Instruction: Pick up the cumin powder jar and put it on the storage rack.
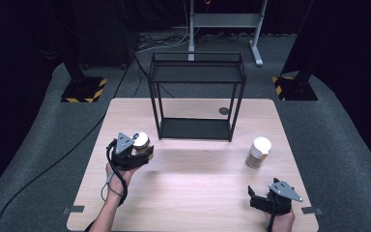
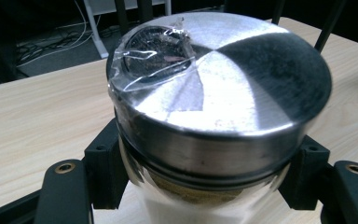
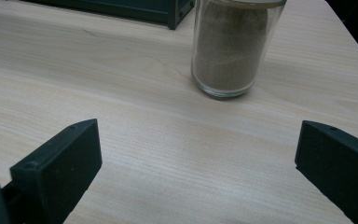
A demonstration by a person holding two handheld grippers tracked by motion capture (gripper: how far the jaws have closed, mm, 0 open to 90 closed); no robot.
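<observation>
A round glass jar (image 2: 214, 116) with a brushed metal lid is gripped by the left gripper (image 1: 136, 151), its black jaws clamped on the body just under the lid. Crinkled clear film is stuck over part of the lid. The jar is held to the left front of the black wire shelf (image 1: 196, 96), which stands on the pale wood-grain table (image 1: 193, 193). A second jar (image 3: 230, 46), cylindrical glass packed with brown powder, stands to the right front of the shelf. The right gripper (image 1: 263, 198) is rested nearer than that jar, jaws spread wide with nothing between.
</observation>
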